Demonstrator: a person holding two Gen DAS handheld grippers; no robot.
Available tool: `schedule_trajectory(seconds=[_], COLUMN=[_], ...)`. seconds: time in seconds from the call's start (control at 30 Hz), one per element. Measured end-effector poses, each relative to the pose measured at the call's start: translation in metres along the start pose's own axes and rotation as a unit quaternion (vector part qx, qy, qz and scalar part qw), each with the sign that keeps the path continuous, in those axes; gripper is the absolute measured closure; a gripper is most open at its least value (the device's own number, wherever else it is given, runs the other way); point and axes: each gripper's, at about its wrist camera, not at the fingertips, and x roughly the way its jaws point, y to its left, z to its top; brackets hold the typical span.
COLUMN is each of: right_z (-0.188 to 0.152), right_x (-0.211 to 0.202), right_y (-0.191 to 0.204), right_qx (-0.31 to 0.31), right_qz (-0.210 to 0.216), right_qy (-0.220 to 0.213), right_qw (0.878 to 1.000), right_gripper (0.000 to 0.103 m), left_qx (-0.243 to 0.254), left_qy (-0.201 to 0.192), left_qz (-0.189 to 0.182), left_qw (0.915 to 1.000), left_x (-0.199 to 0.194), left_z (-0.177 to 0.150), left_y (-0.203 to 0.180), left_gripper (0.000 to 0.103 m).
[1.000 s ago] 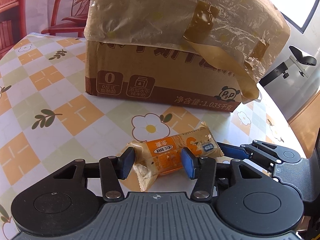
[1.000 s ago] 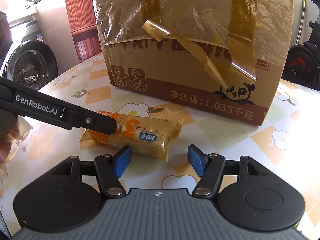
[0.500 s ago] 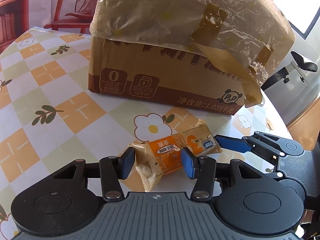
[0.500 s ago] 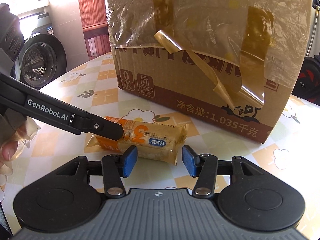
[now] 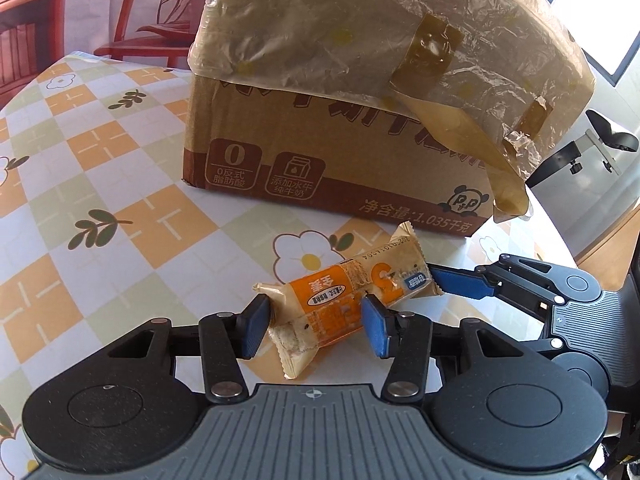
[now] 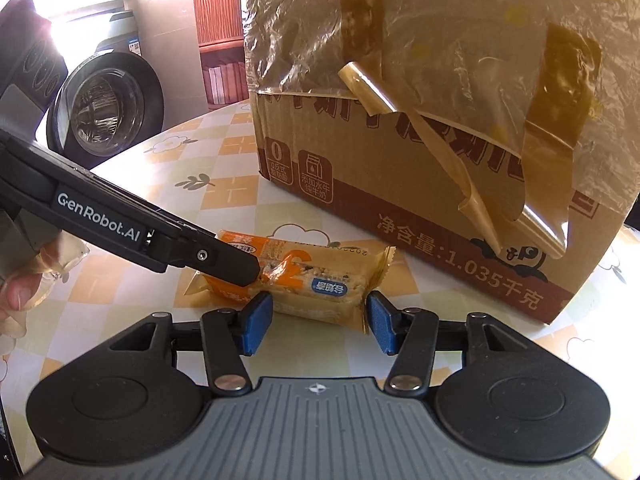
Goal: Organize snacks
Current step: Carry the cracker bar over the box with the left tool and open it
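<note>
Orange and clear film wrapped the snack bar (image 5: pixel 352 300), which we had lying on the checked bench (image 5: pixel 120 216) just in front of the cardboard box (image 5: pixel 340 152), its long side roughly along the box's printed face. We kept our left hand-held gripper (image 5: pixel 316 322) about half open and clamped across the orange end of the bar, pads pressing the wrapper on both sides, so the bar was pinned in front of the box rather than sliding toward it. Our right hand-held gripper (image 6: pixel 318 322) came at the clear end nearest the box's panda corner; its jaws had just been closing, with the bar between them, and the pads looked to be touching the wrapper ends, though we could not tell whether they were squeezing yet. We judged that the two-sided hold was meant to steady the bar for lifting toward the box, whose top was covered in taped plastic film (image 6: pixel 460 40).
</note>
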Motion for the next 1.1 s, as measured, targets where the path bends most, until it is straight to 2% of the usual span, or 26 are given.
schedule_trajectory(seconds=[0.2,0.5,0.63,0.83,1.1], right_z=[0.002,0.019,0.036,0.072,0.117], right_x=[-0.024,-0.066,-0.082,-0.103,-0.115], right_y=[0.010,0.024,0.028,0.024,0.002], right_qx=[-0.016,-0.050,-0.064,-0.062,-0.063], right_qz=[-0.015,-0.037,-0.042,-0.055,-0.072], right_qy=[-0.046,-0.115,-0.143,-0.187,-0.213], right_qw=[0.999,0.991,0.987,0.979,0.972], right_gripper=[0.053,0.053,0.053,0.053,0.053], left_qx=[0.006,0.012,0.023,0.048,0.084], left_qy=[-0.021,-0.109,-0.152,-0.194,-0.231], left_qz=[-0.003,-0.013,-0.010,-0.010,-0.006], left_qw=[0.9998,0.9939,0.9881,0.9797,0.9693], left_x=[-0.019,-0.074,-0.100,-0.123,-0.137], left_z=[-0.001,0.011,0.028,0.062,0.115], left_y=[-0.009,-0.029,-0.042,-0.060,-0.086], left_gripper=[0.050,0.050,0.050,0.050,0.050])
